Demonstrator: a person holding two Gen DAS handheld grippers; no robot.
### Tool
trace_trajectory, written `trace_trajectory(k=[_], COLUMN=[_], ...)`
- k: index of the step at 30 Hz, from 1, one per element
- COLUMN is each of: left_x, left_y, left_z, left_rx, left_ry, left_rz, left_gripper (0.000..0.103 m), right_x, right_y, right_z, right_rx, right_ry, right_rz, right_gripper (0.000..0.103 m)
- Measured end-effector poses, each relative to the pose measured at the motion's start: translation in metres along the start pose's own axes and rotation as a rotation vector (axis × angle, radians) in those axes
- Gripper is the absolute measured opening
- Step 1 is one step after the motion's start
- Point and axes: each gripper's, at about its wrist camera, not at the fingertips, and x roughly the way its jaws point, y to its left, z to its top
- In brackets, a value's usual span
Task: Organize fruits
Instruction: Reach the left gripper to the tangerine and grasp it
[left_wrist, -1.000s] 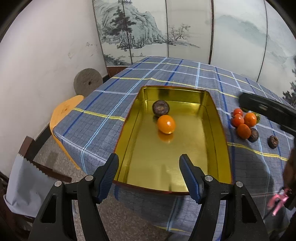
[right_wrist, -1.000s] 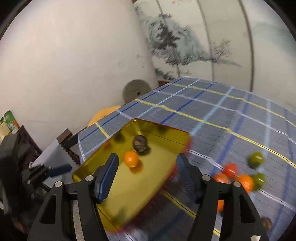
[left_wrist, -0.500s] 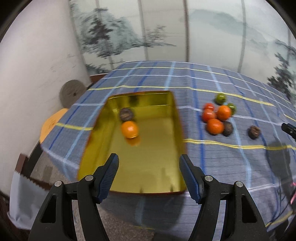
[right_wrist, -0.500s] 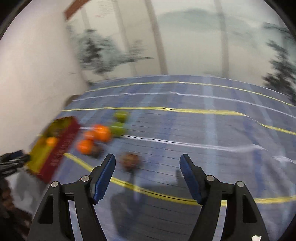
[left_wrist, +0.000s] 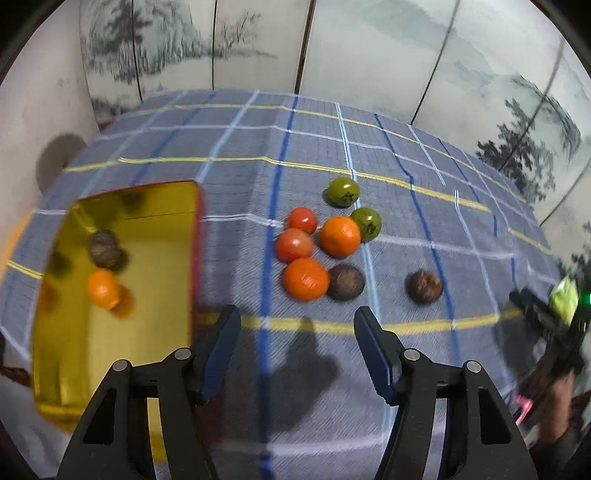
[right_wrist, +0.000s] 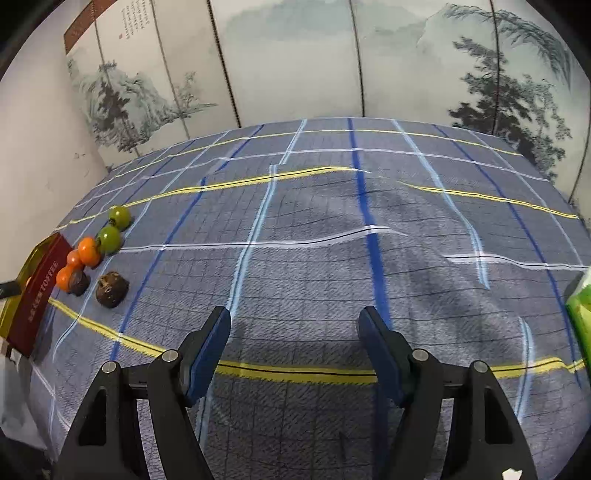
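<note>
While the gold tin sits far left, the fruit cluster lies just ahead of the left gripper, jaws apart, empty. Right gripper, also spread and empty, sees the cluster well off left; left is nearer.

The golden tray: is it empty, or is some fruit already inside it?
Not empty. The golden tray holds two pieces: an orange fruit and a dark brown fruit. The other fruits lie outside on the tablecloth.
</note>
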Motion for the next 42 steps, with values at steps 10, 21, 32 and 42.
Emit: trace_trajectory(k=[10,21,32,42], left_x=[0.068,0.074,0.059,0.074], left_y=[-0.005,-0.003,-0.015,-0.024], left_z=[0.034,0.017,-0.002,-0.015], left_rx=[-0.103,-0.163,-0.062,0.008], left_ry=[0.114,0.093,0.03,0.056], left_rz=[0.019,0.015,0.014,0.031], left_gripper=[0.044,0.036,0.038,0.047], right_x=[-0.005,-0.005,-0.004,-0.003], right_y=[-0.008,-0.01,-0.011,-0.012], right_z=[0.0,0.0,0.001,0.0], right_rx=[0.053,0.066,0.071,0.073], right_ry=[-0.028,-0.031,-0.029,-0.024], right_rz=[0.084,0.1,0.085,0.081], right_gripper=[0.074,0.078,0.087,0.089])
